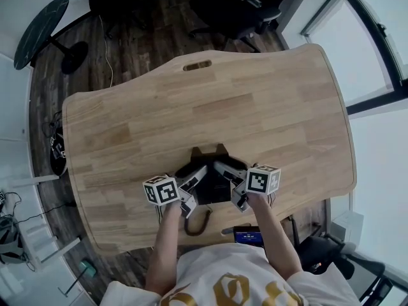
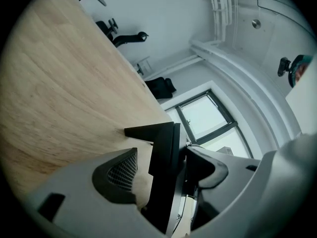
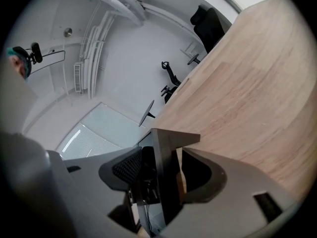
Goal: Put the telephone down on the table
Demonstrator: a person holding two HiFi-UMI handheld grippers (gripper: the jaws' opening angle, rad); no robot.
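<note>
The cord (image 1: 199, 220) curls at the middle of the desk's (image 1: 255, 107) near edge, close to the person. Just beyond it the phone (image 1: 212, 187) appears to rest on the wood with a gripper at each side, which I judge is a way of bringing it down level.

The left gripper (image 1: 193, 193) stands wide open around the phone's left edge. Its own view shows wood between the outer pad and the black casing, so it grips nothing. The right gripper (image 1: 233, 185) straddles the right edge. Its view shows one pad at the casing and a thin sliver of wood beside the other, so it seems not to be pressing either.

The head view hides those gaps behind the marker cubes and jaws. It alone shows the phone's place on the desk and the cord.
</note>
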